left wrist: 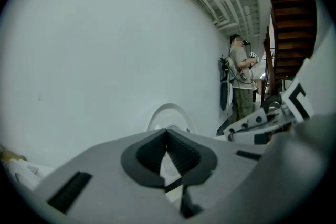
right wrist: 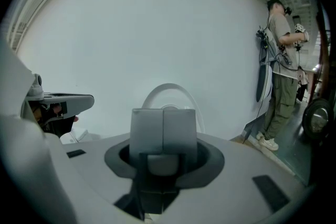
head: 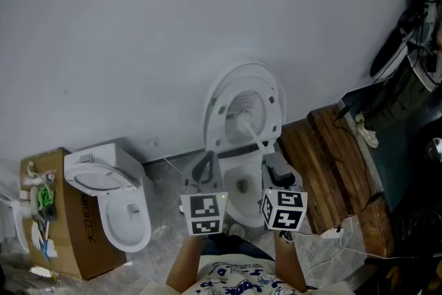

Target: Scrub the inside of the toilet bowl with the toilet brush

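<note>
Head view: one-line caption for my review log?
Right gripper holds the toilet brush, its head up by the raised lid, above the toilet bowl; left gripper shut alongside.

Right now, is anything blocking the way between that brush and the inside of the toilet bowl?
Nothing visible does. The lid is raised, so the bowl lies open. The right gripper holds the toilet brush, its head up by the lid. The left gripper, jaws shut and empty, sits at the bowl's left edge.
</note>
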`<state>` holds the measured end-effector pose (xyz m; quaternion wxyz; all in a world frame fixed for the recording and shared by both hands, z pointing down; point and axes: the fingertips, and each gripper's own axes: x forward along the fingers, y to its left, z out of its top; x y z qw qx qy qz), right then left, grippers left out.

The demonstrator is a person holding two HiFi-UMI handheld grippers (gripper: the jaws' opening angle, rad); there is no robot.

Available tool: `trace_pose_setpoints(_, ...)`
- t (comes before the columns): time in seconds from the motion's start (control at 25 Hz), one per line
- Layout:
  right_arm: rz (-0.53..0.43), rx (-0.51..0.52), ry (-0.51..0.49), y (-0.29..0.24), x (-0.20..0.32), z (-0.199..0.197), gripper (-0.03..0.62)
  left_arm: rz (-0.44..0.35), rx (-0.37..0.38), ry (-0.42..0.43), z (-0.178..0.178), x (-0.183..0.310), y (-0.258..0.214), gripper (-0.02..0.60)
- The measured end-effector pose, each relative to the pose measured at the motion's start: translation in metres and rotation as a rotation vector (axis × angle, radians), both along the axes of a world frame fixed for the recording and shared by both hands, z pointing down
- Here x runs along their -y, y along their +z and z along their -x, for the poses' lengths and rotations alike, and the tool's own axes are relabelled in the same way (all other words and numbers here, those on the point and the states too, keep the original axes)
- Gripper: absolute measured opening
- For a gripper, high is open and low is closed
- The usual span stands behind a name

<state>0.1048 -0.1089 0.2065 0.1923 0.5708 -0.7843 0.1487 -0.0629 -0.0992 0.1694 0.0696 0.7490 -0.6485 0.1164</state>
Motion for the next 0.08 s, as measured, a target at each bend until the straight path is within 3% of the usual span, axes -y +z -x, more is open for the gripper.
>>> trace_pose_setpoints(0.08,0.0,0.0,-0.001,0.0,0.0003,-0.0003,0.169,-0.001,0.0,0.0,-0.0005,-0.0002,-0.0001,0.003)
